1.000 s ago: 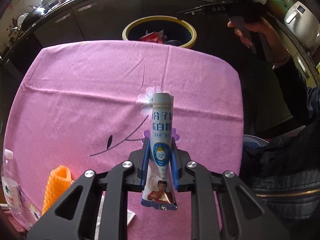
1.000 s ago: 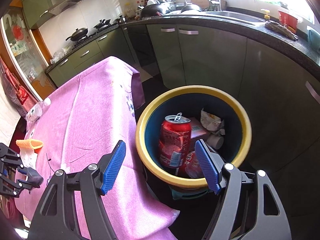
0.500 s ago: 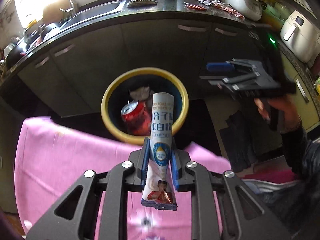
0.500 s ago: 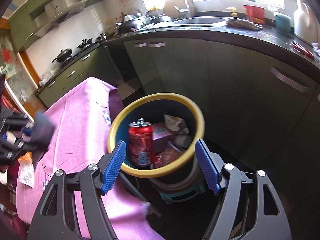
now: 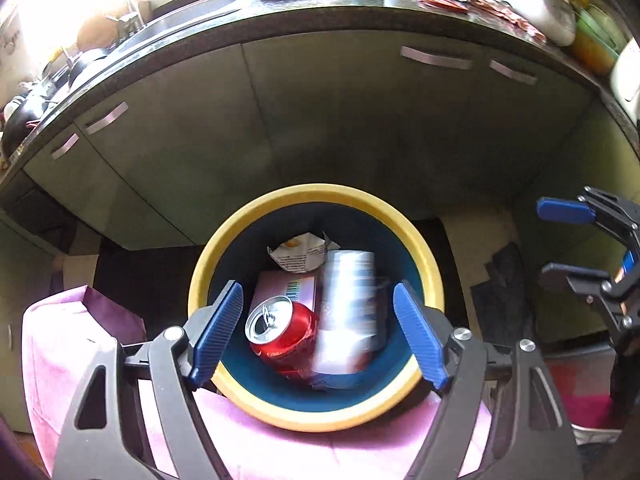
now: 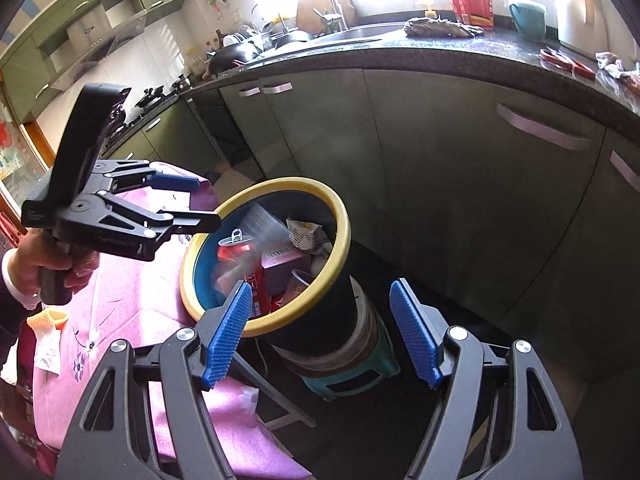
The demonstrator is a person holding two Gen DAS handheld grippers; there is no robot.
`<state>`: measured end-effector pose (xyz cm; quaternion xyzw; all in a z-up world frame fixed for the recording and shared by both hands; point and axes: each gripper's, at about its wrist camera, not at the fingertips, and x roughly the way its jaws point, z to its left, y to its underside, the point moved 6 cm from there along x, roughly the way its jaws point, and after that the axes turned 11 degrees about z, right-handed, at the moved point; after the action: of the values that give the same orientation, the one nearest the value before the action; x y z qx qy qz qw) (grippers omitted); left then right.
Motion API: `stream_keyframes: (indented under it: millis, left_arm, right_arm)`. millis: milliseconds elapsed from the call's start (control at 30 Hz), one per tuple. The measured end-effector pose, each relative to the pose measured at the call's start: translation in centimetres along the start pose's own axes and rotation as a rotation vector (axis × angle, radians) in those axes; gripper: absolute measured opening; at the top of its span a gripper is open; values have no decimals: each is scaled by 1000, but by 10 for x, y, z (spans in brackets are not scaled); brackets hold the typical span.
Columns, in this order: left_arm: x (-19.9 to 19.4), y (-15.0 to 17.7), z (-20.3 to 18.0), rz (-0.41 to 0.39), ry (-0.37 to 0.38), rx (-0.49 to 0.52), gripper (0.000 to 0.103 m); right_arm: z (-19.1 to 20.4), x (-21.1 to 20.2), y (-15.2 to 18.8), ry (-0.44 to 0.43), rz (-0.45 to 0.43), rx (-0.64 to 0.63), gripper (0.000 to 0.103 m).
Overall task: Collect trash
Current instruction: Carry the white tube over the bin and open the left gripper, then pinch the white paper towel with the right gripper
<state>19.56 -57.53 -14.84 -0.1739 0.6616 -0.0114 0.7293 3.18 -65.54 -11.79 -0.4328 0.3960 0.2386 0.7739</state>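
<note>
A dark bin with a yellow rim (image 5: pixel 320 192) stands just past the pink table's edge. It holds a red can (image 5: pixel 288 332), a pink box and a torn paper carton. My left gripper (image 5: pixel 318 292) hangs over the bin, its jaws opening. The white-and-blue powder sachet (image 5: pixel 348 312) is a blur below the pads, touching neither and falling into the bin. In the right wrist view the left gripper (image 6: pixel 206 202) sits above the rim (image 6: pixel 344 232), with the sachet (image 6: pixel 256 220) smeared beneath it. My right gripper (image 6: pixel 320 292) is open and empty, right of the bin.
Green kitchen cabinets (image 5: pixel 360 128) and a dark counter curve behind the bin. The bin rests on a teal stool (image 6: pixel 352 376). On the pink tablecloth (image 6: pixel 132 292) lie an orange sponge-like piece (image 6: pixel 46 316) and a white wrapper (image 6: pixel 46 352).
My left gripper carried the sachet from over the table to above the bin, then opened and let it drop. My right gripper drifted sideways away from the bin, still open.
</note>
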Motion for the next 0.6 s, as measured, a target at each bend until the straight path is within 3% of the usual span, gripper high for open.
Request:
stream_keyframes:
  millis: [133,267,467,600]
  left_arm:
    - [-24,8,-1,-36,5,-8,74]
    - [-71,38,-1,-84,2,-36,74]
    - [-146,118,14,-134,-50,-158,78]
    - [-195,189,36,-183,-100,-291,79]
  right_arm:
    - [0,4,2,-11,4,4,71]
    - [7,10,3,-29,18,-9,71]
    - [42,16,4,-73,30,-81,71]
    - [85,16,5,-113,28,-172,71]
